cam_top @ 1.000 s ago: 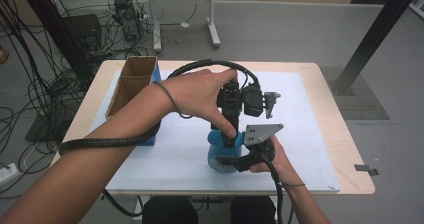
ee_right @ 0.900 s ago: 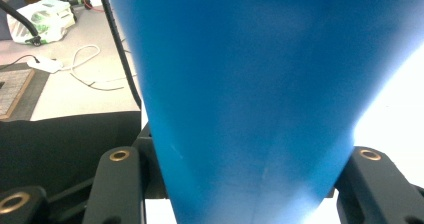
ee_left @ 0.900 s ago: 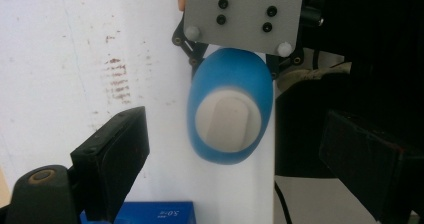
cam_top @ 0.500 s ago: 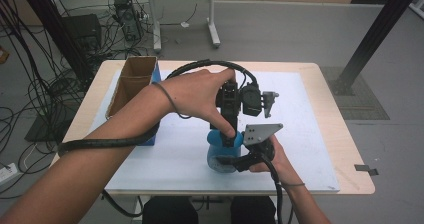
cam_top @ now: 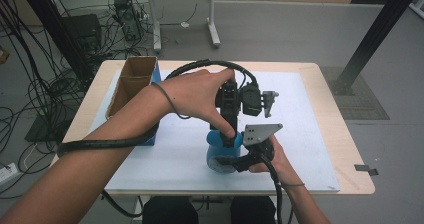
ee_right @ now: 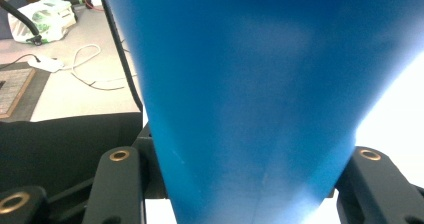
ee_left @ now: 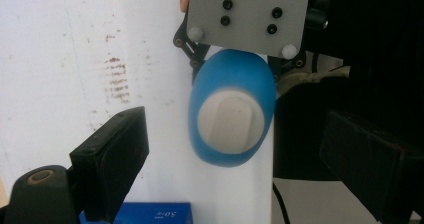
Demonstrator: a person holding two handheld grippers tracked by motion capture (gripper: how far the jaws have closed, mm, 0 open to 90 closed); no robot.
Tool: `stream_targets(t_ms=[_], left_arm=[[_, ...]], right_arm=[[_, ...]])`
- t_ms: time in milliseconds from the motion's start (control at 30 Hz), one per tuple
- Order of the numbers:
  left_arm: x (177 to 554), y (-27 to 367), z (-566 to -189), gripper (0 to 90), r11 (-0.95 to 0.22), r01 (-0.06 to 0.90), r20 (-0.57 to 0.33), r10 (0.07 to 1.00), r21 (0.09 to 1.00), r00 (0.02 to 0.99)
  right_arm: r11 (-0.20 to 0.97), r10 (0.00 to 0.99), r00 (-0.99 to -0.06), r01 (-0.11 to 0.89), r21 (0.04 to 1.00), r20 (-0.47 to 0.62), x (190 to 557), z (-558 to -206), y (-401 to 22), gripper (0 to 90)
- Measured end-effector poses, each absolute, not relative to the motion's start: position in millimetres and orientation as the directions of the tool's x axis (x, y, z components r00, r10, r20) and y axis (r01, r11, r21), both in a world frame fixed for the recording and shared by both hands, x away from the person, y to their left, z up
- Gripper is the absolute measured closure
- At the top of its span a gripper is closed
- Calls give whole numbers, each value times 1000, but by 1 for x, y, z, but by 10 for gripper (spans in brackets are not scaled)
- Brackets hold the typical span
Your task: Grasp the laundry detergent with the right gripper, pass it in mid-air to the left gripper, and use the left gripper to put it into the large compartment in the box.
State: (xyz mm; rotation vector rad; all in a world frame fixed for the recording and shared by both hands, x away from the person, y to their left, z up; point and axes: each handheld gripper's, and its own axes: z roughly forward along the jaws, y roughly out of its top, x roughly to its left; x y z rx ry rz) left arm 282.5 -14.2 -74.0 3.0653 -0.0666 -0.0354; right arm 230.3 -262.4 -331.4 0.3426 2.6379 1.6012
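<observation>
1. High view: left hand [cam_top: 200, 96] points the left claw [cam_top: 229, 134] down over the blue bottle [cam_top: 220, 154] on the white-covered surface [cam_top: 310, 149]; the bottle is partly hidden.
2. Left gripper view: jaws apart above the bottle's white cap [ee_left: 230, 124], touching nothing.
3. Right gripper view: right claw [ee_right: 240, 179] clamped on the bottle's body; tips cut off.

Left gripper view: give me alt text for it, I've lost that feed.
A blue bottle with a white cap stands on a white mat, seen from above between the left gripper's open black jaws. Behind it, the right gripper's grey plate and linkage reach the bottle.
</observation>
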Motion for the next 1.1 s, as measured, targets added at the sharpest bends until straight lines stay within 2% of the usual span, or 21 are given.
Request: stream_targets(t_ms=[1100], left_arm=[[283, -12, -76, 125, -997, -27, -31, -29, 75, 999]], right_arm=[[439, 206, -975, 169, 882, 84, 230, -331, -259, 438]])
